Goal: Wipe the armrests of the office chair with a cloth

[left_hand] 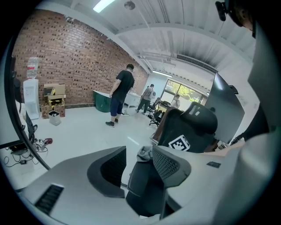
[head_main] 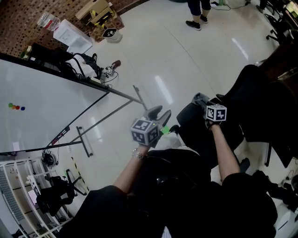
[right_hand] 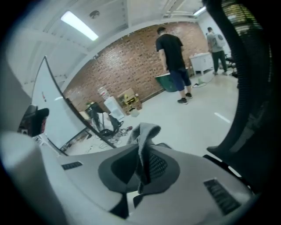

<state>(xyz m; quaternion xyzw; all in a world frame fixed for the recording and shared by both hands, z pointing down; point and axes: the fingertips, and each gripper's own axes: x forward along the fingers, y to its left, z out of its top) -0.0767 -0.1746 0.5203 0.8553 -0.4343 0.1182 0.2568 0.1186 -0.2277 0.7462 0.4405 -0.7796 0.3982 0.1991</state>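
Whiteboard [head_main: 46, 109] stands wide on my left, black office chair [head_main: 253, 97] right ahead, a bystander [head_main: 198, 11] across the floor. My left gripper [head_main: 161, 113] is spread, gripping nothing. My right gripper [head_main: 200, 99] pinches the grey cloth [right_hand: 145, 129] just above the chair.

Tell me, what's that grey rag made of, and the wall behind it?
The grey cloth looks like soft, matte fabric, maybe knitted: it folds and droops limply. The wall looks like bare red-brown brick: rows of blocks with paler mortar lines.
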